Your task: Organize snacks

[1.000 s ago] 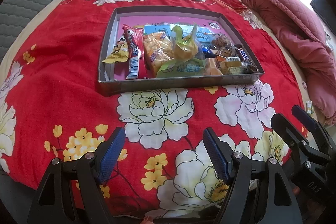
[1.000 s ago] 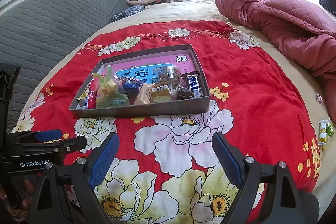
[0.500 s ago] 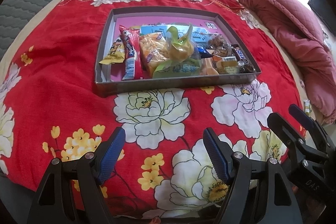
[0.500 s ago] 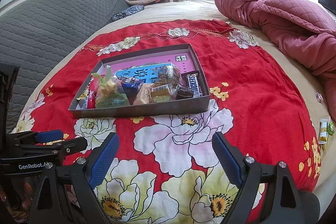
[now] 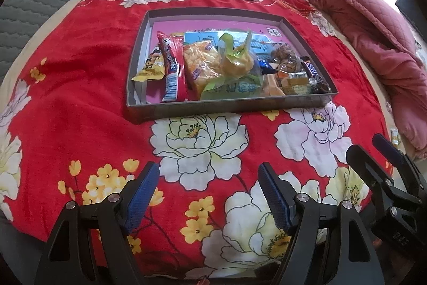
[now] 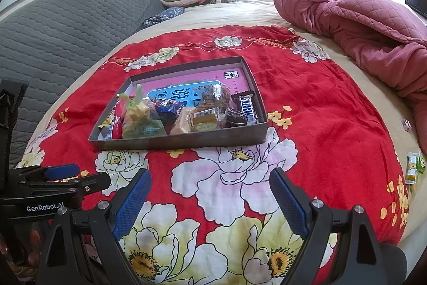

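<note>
So the snacks (image 5: 226,68) are all piled in a shallow grey tray (image 5: 229,106) sitting on the red floral blanket (image 5: 80,98). Left gripper (image 5: 209,190) and right gripper (image 6: 210,194) hover near its front edge, jaws wide apart, holding nothing.

blanket (image 5: 80,76): soft cloth | tray (image 5: 226,108): matt card | wrappers (image 5: 173,63): glossy plastic

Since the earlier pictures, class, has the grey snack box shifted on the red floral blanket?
No. The grey snack box keeps its near edge just above the same white peony on the red blanket.
</note>
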Tool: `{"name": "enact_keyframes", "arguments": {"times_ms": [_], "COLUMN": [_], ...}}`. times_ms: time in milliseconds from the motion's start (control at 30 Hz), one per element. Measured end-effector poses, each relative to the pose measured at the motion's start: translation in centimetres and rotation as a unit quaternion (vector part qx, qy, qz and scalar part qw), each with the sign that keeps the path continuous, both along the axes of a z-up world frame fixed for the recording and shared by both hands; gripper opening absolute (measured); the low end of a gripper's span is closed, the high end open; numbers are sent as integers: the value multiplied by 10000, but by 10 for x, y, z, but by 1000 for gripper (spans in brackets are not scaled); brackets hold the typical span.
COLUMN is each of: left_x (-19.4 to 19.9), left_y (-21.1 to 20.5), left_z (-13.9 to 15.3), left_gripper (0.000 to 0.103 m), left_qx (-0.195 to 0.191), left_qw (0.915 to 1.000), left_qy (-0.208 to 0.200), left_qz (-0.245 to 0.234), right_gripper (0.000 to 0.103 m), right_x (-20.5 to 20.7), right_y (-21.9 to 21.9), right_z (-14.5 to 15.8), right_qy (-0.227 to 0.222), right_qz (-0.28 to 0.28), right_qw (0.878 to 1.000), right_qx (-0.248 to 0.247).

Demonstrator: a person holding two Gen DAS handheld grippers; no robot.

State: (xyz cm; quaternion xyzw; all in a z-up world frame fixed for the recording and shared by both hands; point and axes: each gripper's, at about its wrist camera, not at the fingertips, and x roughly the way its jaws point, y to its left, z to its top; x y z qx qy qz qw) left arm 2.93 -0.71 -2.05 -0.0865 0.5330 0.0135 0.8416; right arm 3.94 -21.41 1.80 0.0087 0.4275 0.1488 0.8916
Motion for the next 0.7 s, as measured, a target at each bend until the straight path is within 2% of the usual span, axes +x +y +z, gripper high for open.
{"name": "enact_keyframes", "arguments": {"times_ms": [467, 600, 700], "left_x": [5, 8, 15], "left_y": [0, 10, 33], "left_z": [-9, 0, 6], "left_gripper": [78, 78, 78], "left_qx": [27, -46, 52], "left_qw": [10000, 9993, 9978], "left_qy": [46, -352, -533], "left_qz": [67, 144, 400], "right_gripper": [90, 90, 90], "right_x": [2, 8, 16], "right_y": [0, -4, -10], "right_z": [-1, -5, -9], "right_qy": [15, 31, 66], "right_qz": [-38, -71, -167], "right_qw": [10000, 9998, 9994], "right_qx": [69, 163, 283]}}
